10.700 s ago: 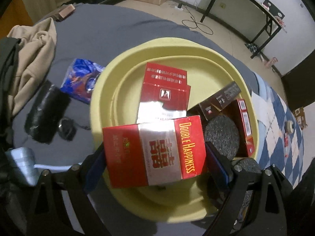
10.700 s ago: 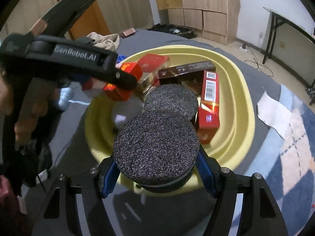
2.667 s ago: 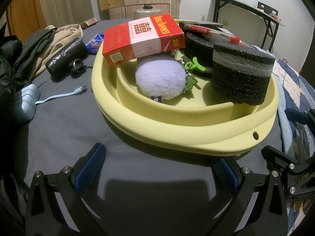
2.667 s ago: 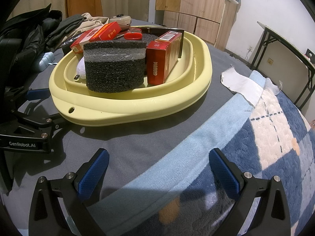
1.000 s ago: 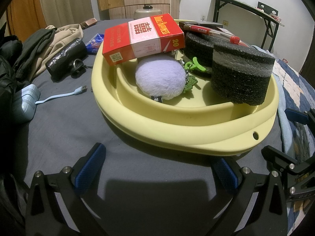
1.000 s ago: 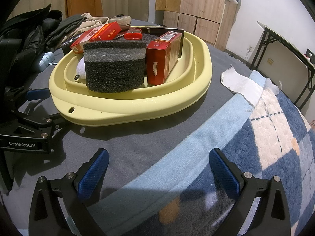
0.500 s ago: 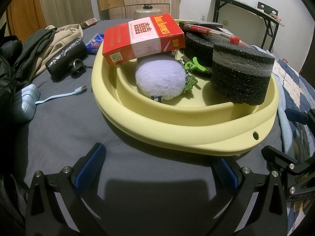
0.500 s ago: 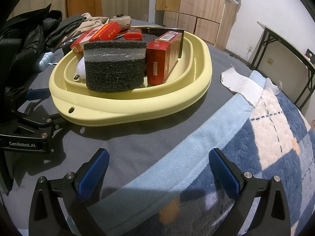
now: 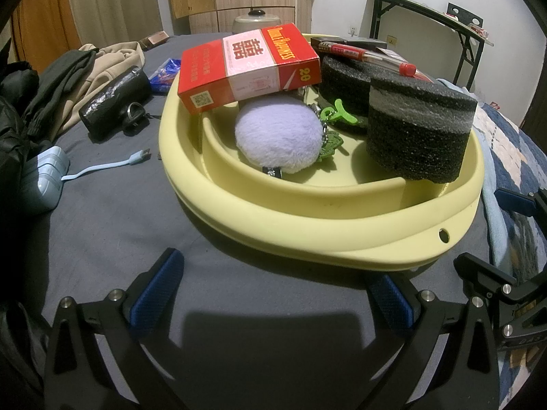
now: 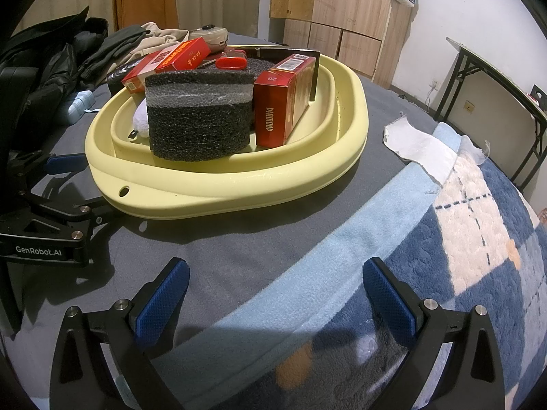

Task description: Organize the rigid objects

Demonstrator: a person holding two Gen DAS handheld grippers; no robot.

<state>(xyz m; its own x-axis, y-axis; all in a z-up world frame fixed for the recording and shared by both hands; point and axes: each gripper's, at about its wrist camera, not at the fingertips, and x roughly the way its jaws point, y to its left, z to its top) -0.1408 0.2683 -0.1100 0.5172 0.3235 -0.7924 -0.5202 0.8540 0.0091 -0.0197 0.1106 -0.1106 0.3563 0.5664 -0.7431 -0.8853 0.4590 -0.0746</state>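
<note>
Nearest the cameras, both tools are parked low over the bedding with nothing in them. The left gripper is spread wide over the dark grey sheet, blue pads well apart, and the right gripper is splayed the same way above the blue and white fleece blanket. Neither one is touching anything.

Just beyond the fingertips, the pale yellow plastic basin is sat on the sheet, and that's where the rigid stuff is gathered. At the near edge a black foam cylinder with a grey band is stood upright, and a second black foam disc is tucked behind it. Beside the cylinder, in the right wrist view, a dark red "Diamond" carton is stood on end. A red and white "Double Happiness" cigarette box is propped tilted on top of a fluffy lilac pompom with a green charm, which is hardly a rigid item, so it's arguably in the wrong pile. A red-capped pen is laid across the foam at the back.

Further out, a black taped cylinder-shaped bundle, a light blue charger with its cable and a blue wrapper are left on the sheet beside a heap of clothes.

So the sorting looks mostly done, judging by how full the basin is. What's possibly left is that black bundle and the charger, if they're counted as rigid.
</note>
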